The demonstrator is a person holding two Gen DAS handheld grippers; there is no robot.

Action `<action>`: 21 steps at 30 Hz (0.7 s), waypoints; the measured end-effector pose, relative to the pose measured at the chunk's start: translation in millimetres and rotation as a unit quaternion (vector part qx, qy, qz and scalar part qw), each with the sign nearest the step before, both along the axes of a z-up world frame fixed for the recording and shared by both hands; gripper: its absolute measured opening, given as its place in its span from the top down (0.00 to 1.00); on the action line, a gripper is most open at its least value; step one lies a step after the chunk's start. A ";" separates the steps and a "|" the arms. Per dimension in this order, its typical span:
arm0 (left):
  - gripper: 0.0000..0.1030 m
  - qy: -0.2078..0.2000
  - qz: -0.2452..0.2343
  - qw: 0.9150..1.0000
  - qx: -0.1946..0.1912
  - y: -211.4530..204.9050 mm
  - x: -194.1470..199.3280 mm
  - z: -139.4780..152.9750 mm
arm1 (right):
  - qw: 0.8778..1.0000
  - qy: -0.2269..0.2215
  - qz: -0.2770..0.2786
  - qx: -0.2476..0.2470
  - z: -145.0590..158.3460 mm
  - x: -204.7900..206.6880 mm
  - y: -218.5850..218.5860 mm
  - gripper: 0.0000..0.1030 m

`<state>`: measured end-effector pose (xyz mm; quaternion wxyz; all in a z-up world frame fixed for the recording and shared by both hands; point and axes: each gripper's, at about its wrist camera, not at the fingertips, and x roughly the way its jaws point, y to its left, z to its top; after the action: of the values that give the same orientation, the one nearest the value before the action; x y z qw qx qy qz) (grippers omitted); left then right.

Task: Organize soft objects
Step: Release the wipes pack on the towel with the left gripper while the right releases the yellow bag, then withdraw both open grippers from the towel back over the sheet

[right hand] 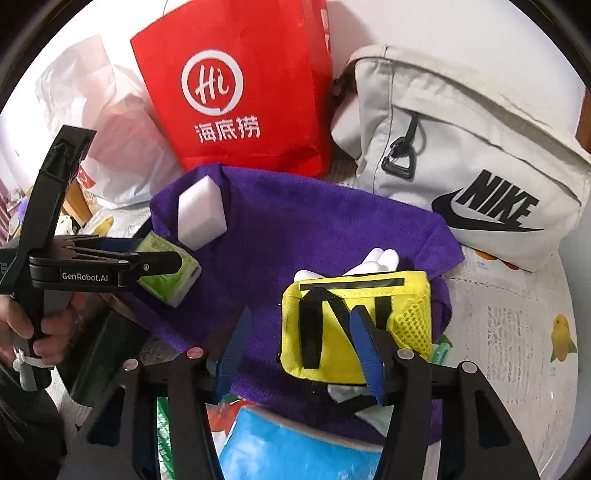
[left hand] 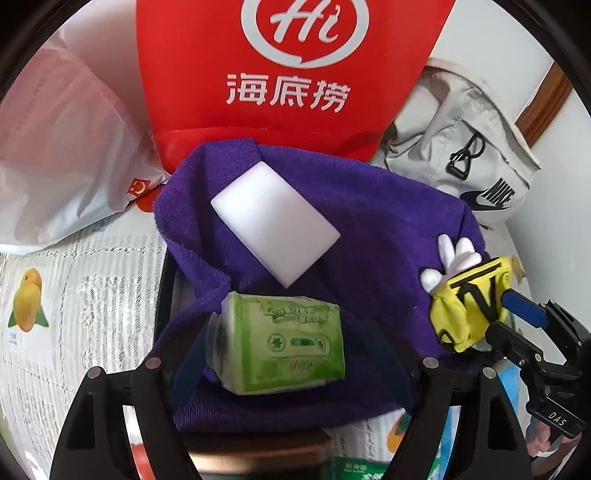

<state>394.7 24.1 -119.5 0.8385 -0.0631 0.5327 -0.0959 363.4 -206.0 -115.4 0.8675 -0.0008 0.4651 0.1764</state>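
A purple towel [left hand: 369, 236] is spread near a red bag [left hand: 291, 70], with a white sponge [left hand: 275, 223] lying far-left on it. The left gripper [left hand: 291, 354] straddles a green tissue pack [left hand: 284, 354], jaws wide, contact unclear. At right, the right gripper [right hand: 299, 350] stands half open, one finger [right hand: 365, 350] across a yellow pouch [right hand: 354, 325].

We read "Hi" and "海底捞" in white on the red bag [left hand: 291, 74]. "NIKE" with swoosh, black, on the beige bag [right hand: 480, 155]. "GenRobot.AI" on the left gripper [right hand: 162, 264]; "DAS" on the right gripper [left hand: 502, 314].

White wall [right hand: 461, 26], fruit-print table cover [right hand: 517, 332]
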 end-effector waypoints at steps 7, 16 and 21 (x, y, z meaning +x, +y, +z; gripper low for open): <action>0.21 -0.026 0.011 1.000 0.010 8.4 -29.9 31.4 | 1.000 -0.018 0.001 0.008 22.2 -37.0 0.1 0.46; 0.21 -0.047 0.012 0.999 0.006 23.2 -104.6 50.5 | 0.999 -0.037 0.010 0.016 43.3 -113.6 4.7 0.46; 0.21 -0.049 0.016 0.999 0.012 28.5 -151.2 43.5 | 0.999 -0.042 0.016 0.024 45.0 -155.4 3.6 0.46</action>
<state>243.5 52.6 -76.0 0.8656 -0.0571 0.4912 -0.0792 208.1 -202.4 -70.5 0.8830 0.0052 0.4242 0.2010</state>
